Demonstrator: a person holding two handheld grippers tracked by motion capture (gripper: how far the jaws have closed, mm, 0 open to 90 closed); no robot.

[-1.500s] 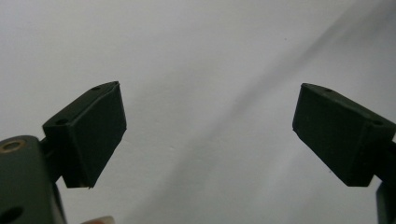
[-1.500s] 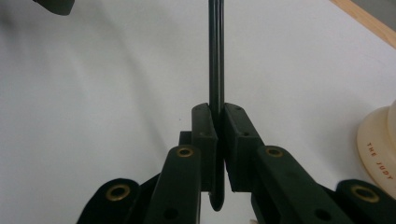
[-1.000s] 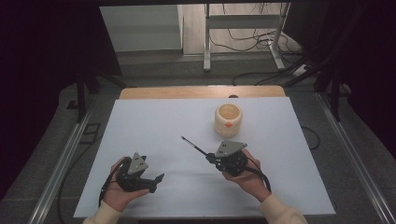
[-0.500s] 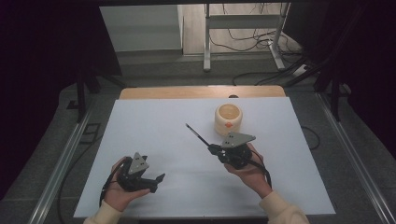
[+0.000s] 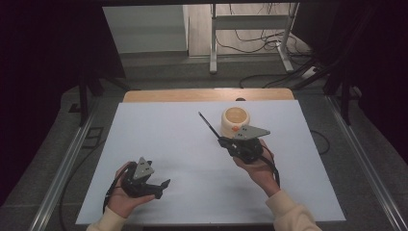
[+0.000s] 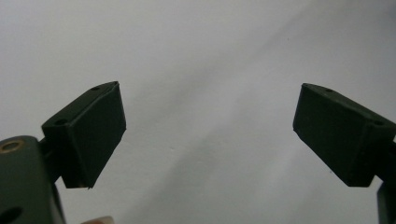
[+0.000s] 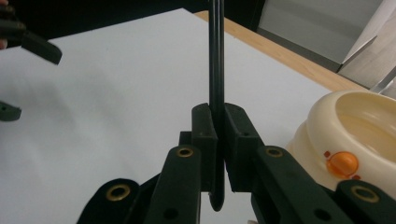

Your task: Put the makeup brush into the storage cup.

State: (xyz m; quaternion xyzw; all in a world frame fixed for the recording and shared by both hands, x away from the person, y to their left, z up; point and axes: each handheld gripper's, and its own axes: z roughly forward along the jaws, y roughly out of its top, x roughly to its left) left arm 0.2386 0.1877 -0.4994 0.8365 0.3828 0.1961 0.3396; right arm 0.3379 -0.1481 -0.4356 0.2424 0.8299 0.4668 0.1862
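A thin black stick (image 5: pixel 210 126) is clamped between the jaws of my right gripper (image 5: pixel 224 142) and slants up and to the left, off the table. In the right gripper view the stick (image 7: pixel 215 56) rises straight from the shut jaws of the right gripper (image 7: pixel 219 119), and its rounded lower end hangs below them. A cream bowl (image 5: pixel 235 118) with an orange knob stands just behind and to the right of that gripper, and the bowl (image 7: pixel 359 126) looks empty inside. My left gripper (image 5: pixel 160 188) rests near the table's front left, and its jaws (image 6: pixel 210 130) are wide apart with nothing between them.
A white sheet (image 5: pixel 163 139) covers the table, with a strip of bare wood (image 5: pixel 207 95) along the far edge. Metal rails run down both sides. Cables and a metal stand lie on the floor beyond. The left gripper's fingers (image 7: pixel 32 44) show at the upper left of the right gripper view.
My right gripper has carried the stick up and away from me, closer to the bowl. The left gripper has stayed where it was.
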